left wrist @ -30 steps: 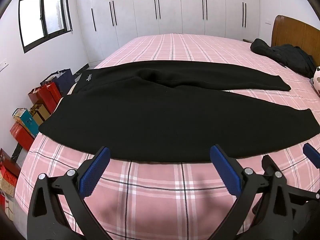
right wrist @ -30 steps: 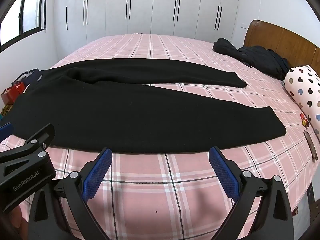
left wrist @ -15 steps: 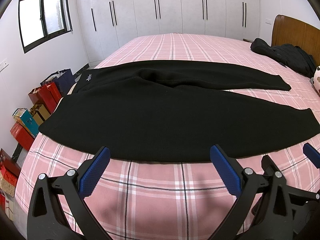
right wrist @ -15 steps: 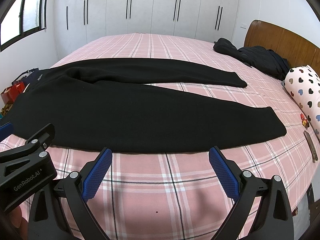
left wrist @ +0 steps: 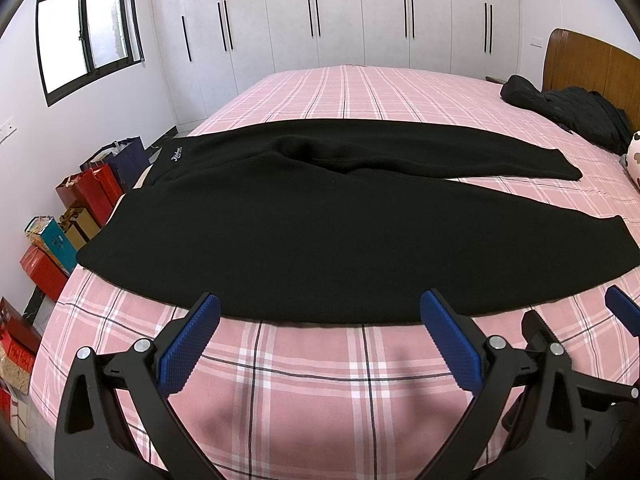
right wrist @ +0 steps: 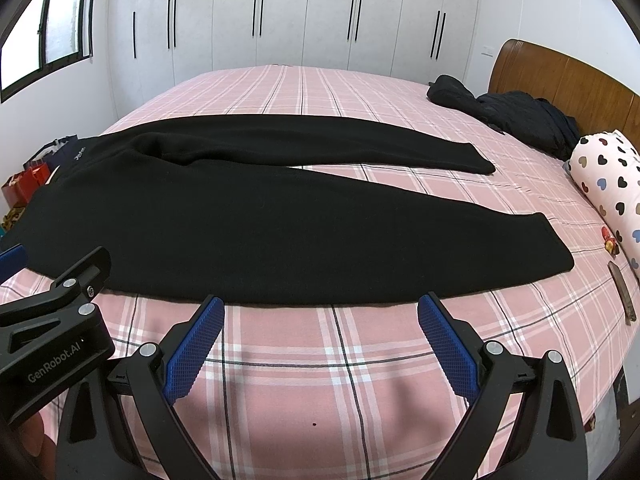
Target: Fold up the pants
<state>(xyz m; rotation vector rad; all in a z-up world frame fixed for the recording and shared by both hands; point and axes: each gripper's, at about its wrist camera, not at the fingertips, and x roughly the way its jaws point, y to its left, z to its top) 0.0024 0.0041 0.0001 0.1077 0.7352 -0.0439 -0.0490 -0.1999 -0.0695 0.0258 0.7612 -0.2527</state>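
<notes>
Black pants (left wrist: 312,232) (right wrist: 240,216) lie flat on the pink plaid bed (left wrist: 312,384), waistband at the left edge, both legs stretching right and spread apart. My left gripper (left wrist: 320,320) hovers open just before the near leg's front edge, nothing between its blue pads. My right gripper (right wrist: 320,320) is open too, near the same edge, further right. The right gripper's fingers (left wrist: 624,312) show at the right edge of the left wrist view. The left gripper's body (right wrist: 52,328) shows at the left in the right wrist view.
A dark jacket (right wrist: 516,116) lies by the wooden headboard (right wrist: 560,80). A heart-print pillow (right wrist: 608,180) and small items (right wrist: 620,292) sit at the bed's right side. Gift bags and boxes (left wrist: 60,224) line the floor left of the bed. White wardrobes (left wrist: 360,20) fill the far wall.
</notes>
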